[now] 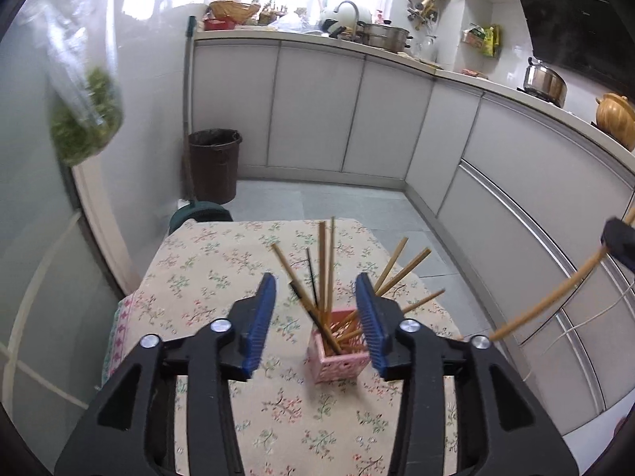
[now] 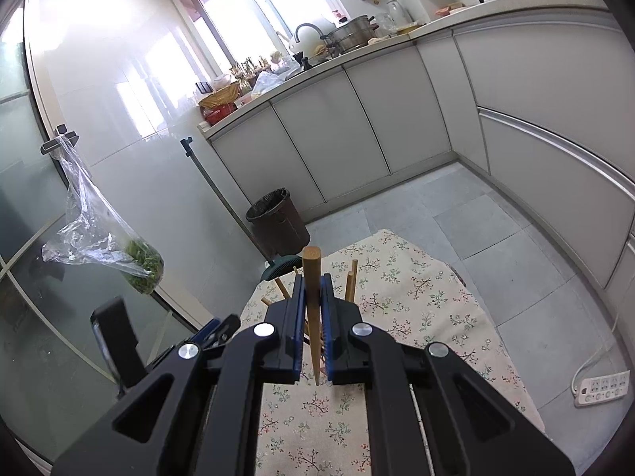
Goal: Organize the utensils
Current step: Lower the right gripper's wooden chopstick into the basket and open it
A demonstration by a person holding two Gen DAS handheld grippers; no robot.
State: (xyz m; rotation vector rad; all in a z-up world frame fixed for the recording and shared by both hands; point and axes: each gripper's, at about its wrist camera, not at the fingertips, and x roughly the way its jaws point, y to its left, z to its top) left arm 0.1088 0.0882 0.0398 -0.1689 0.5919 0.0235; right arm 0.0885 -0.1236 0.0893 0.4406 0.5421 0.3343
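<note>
A pink lattice holder stands on the floral tablecloth and holds several wooden and dark chopsticks. My left gripper is open, its blue pads above and either side of the holder. My right gripper is shut on a single wooden chopstick, held upright between the pads. That chopstick also shows at the right edge of the left wrist view. Chopstick tips of the holder poke up behind my right fingers; the holder itself is hidden there.
A brown trash bin and a dark fan sit on the floor beyond the table. A plastic bag of greens hangs at the left. White cabinets run along the back and right. A power strip lies on the floor.
</note>
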